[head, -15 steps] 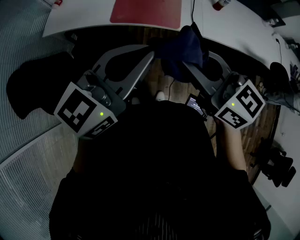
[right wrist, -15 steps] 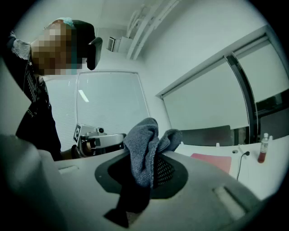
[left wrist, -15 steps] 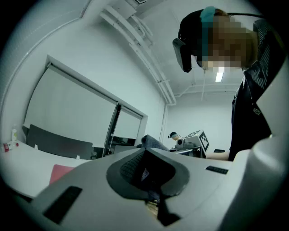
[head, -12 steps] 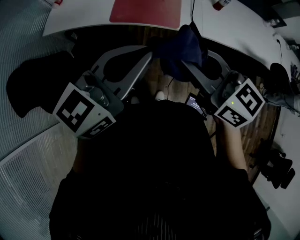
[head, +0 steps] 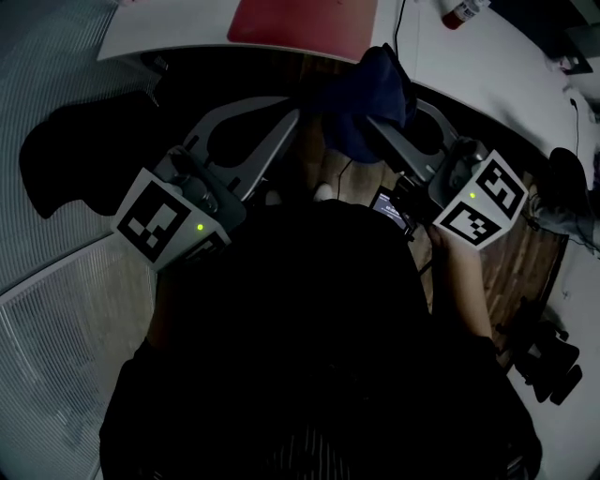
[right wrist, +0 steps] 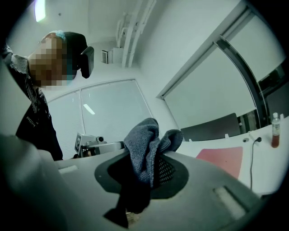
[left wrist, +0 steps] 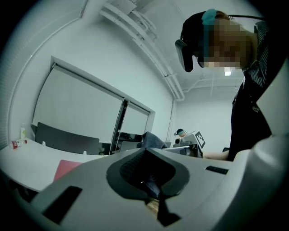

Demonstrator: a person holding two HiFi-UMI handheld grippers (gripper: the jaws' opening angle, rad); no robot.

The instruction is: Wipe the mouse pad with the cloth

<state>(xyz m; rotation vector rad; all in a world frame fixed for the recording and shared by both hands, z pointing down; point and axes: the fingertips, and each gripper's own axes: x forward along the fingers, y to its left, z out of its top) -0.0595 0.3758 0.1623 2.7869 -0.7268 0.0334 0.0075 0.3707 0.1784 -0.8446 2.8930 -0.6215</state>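
My right gripper (head: 380, 127) clamped the crumpled dark blue cloth (head: 370, 89) over the wooden floor (head: 314, 155). My left gripper (head: 292, 114), seemingly closed and empty, sat beside it. Beyond, the edge of the white desk (head: 169, 33) lay between cloth and the red rectangular mouse pad (head: 305, 23).

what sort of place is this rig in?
Probably an office or meeting room: a curved white desk carrying a red mouse pad, wide roller blinds on the wall, and exposed pipes overhead.
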